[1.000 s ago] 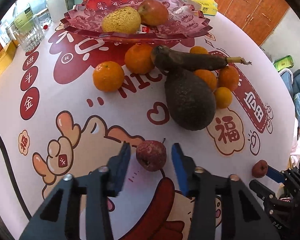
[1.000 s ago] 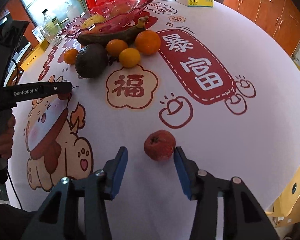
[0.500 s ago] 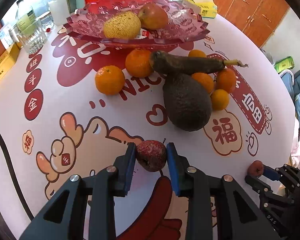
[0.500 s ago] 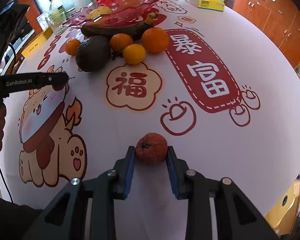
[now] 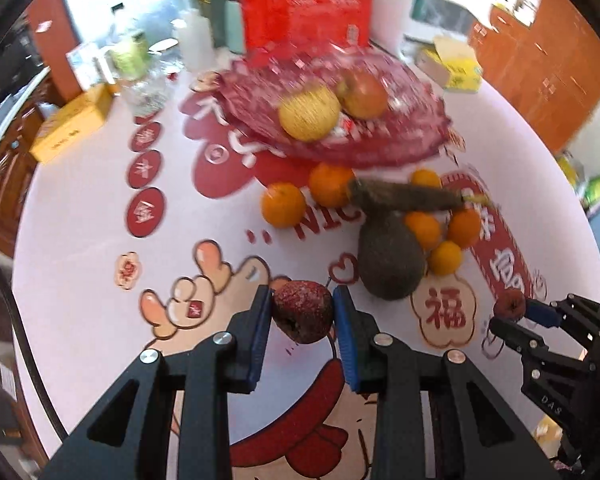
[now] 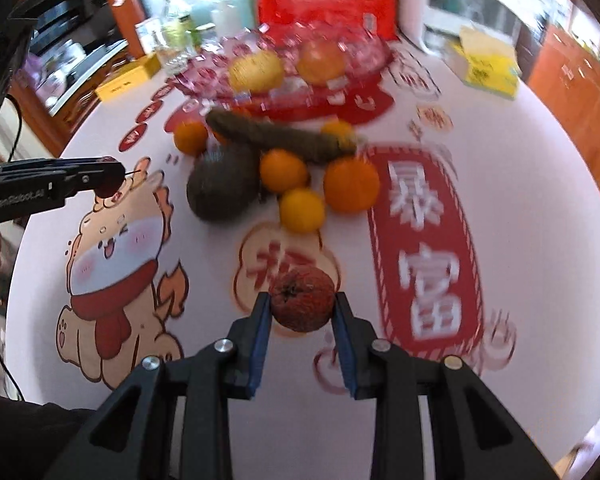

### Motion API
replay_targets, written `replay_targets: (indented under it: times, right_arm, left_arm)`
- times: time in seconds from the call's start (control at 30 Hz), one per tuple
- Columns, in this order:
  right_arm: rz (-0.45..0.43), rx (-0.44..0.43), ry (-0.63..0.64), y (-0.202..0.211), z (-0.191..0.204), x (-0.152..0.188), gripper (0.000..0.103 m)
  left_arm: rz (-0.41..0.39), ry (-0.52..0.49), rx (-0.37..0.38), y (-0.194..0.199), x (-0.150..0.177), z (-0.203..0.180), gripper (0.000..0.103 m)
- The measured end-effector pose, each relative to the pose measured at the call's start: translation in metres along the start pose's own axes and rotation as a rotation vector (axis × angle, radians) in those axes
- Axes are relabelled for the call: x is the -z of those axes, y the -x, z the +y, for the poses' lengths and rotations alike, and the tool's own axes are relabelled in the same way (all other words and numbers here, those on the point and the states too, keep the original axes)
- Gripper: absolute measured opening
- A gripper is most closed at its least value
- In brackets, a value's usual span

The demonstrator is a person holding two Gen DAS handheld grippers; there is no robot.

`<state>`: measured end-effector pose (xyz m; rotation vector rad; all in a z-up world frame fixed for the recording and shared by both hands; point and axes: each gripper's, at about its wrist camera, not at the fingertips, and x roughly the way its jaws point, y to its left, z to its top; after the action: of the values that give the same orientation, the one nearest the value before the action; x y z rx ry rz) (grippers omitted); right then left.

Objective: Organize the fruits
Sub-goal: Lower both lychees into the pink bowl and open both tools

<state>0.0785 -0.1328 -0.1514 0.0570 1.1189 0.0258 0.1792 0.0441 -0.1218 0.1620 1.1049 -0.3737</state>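
My left gripper [image 5: 302, 312] is shut on a small dark red wrinkled fruit [image 5: 302, 310], held above the printed tablecloth. My right gripper [image 6: 302, 304] is shut on a shrivelled orange-red fruit [image 6: 302, 298], also off the cloth. Each gripper shows in the other's view: the right one [image 5: 512, 312] at the right edge, the left one [image 6: 108, 178] at the left. Beyond them lie an avocado [image 5: 390, 258], a blackened banana [image 5: 404, 198] and several oranges [image 5: 283, 205]. The red glass fruit dish [image 5: 380, 148] at the back holds a yellow pear [image 5: 309, 114] and an apple [image 5: 364, 92].
Behind the dish stand a red package [image 5: 304, 8], bottles and a glass [image 5: 148, 84]. A yellow box [image 5: 72, 124] lies at the left and a tissue box [image 5: 456, 66] at the back right. The round table's edge curves close on both sides.
Both grippers closed on their small fruits and lifted them off the cloth. The right gripper also moved left toward the fruit pile, and both views now tilt up toward the dish.
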Motion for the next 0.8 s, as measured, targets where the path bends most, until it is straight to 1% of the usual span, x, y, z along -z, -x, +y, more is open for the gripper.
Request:
replay_targets:
  times: [0.13, 0.27, 0.37, 0.57, 0.8]
  right_arm:
    - [-0.039, -0.025, 0.072, 0.007, -0.007, -0.027, 0.03]
    - [-0.08, -0.043, 0.139, 0.013, -0.014, -0.054, 0.031]
    - [-0.109, -0.056, 0.165, 0.016, -0.021, -0.074, 0.031]
    - [-0.176, -0.071, 0.227, 0.024, -0.032, -0.112, 0.031]
    - [-0.237, -0.062, 0.249, 0.026, -0.044, -0.148, 0.031]
  left_arm:
    - [-0.038, 0.063, -0.036, 0.016, -0.011, 0.005, 0.029]
    - [-0.076, 0.094, -0.066, 0.027, -0.023, 0.006, 0.029]
    - [-0.095, 0.115, -0.08, 0.031, -0.034, 0.006, 0.029]
    - [-0.152, 0.153, -0.089, 0.036, -0.059, -0.003, 0.029]
    - [-0.19, 0.19, -0.079, 0.031, -0.087, -0.014, 0.029]
